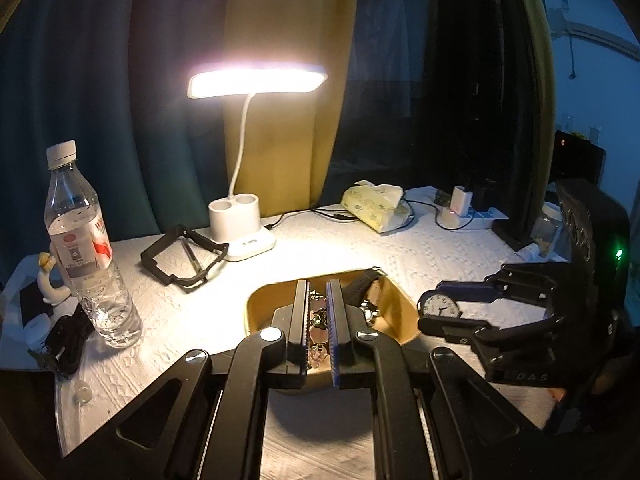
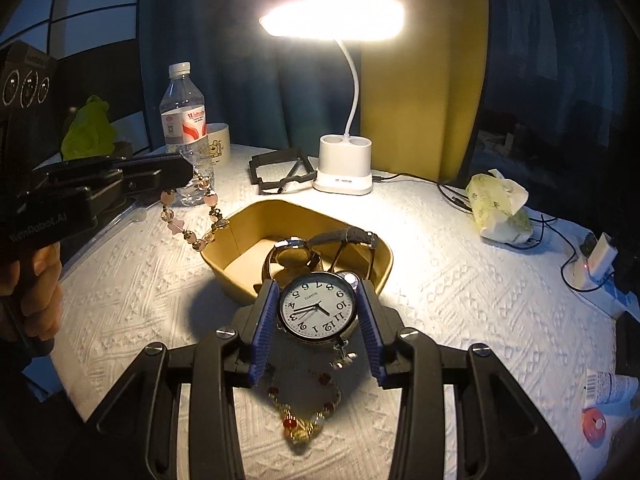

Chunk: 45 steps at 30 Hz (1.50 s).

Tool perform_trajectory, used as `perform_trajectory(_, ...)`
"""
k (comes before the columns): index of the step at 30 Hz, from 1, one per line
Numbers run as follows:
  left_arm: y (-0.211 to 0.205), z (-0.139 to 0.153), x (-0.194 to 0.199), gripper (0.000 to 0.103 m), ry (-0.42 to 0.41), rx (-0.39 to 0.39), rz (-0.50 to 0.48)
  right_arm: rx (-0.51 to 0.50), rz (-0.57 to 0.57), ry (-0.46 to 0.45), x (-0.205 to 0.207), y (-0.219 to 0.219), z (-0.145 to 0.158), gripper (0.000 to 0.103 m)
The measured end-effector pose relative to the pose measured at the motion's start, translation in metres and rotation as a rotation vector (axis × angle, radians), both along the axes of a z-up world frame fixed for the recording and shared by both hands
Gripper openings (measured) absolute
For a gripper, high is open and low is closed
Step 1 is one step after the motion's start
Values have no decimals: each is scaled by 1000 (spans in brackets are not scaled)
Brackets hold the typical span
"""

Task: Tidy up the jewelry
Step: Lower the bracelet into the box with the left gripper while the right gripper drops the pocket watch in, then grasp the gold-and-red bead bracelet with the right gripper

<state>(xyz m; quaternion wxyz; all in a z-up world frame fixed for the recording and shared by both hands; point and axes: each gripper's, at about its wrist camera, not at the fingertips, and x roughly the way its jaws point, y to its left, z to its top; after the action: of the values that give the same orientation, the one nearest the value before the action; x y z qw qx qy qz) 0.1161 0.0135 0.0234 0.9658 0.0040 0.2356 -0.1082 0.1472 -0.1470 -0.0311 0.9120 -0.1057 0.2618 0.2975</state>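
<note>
A tan tray [image 2: 224, 264] sits mid-table and holds a strapped wristwatch [image 2: 296, 254]; the tray [image 1: 400, 308] also shows in the left wrist view. My left gripper [image 1: 319, 320] is shut on a pink and gold bead bracelet [image 1: 318, 338], which hangs above the tray's left rim [image 2: 192, 216]. My right gripper [image 2: 316, 312] is shut on a round white-faced watch [image 2: 318, 306] with a beaded chain [image 2: 304, 420] hanging below it, just in front of the tray. That watch [image 1: 440, 306] shows right of the tray in the left wrist view.
A lit white desk lamp [image 2: 344, 168] stands behind the tray, beside a black frame [image 2: 280, 172]. A water bottle [image 1: 86, 248] and mug [image 2: 218, 144] are at the left. A tissue pack [image 2: 500, 208], cables and chargers [image 2: 596, 264] lie at the right.
</note>
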Motion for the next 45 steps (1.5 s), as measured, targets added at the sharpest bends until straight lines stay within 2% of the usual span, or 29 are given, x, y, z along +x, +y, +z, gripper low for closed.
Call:
perform_trajectory(13,14,-11,24,9,7,-27,-1,20,5,-6,34,16,7,39)
perform_trajectory(20,18,-31,42,9,102,-74,0,9,10,35,46,22,-8,39)
perform_trajectory(26,23,-46,52,10,184,-105,38,-49,18,67,49,26,-21,40)
perform_trajectory(27,24,-47,51,10,184,-107,42,-43,20,71,49,26,-21,41)
perform_trajectory(28,25,-48,49,10,182,-106,46,-40,19,71,49,25,-21,47)
perform_trajectory(29,25,-48,47,12,179,-104,50,-37,16,70,49,24,-21,52)
perform_trajectory(31,25,-48,44,19,176,-102,52,-34,6,70,49,23,-21,76)
perform_trajectory(32,26,-47,42,29,174,-105,50,-36,-3,71,49,22,-20,79)
perform_trajectory(33,26,-47,40,41,171,-107,49,-37,-10,68,48,22,-20,81)
perform_trajectory(35,27,-46,35,53,163,-116,53,-33,-16,62,45,20,-18,81)
perform_trajectory(36,27,-45,33,55,160,-120,55,-31,-19,61,43,19,-17,82)
perform_trajectory(45,22,-40,10,58,147,-120,69,-22,-53,52,21,5,-12,82)
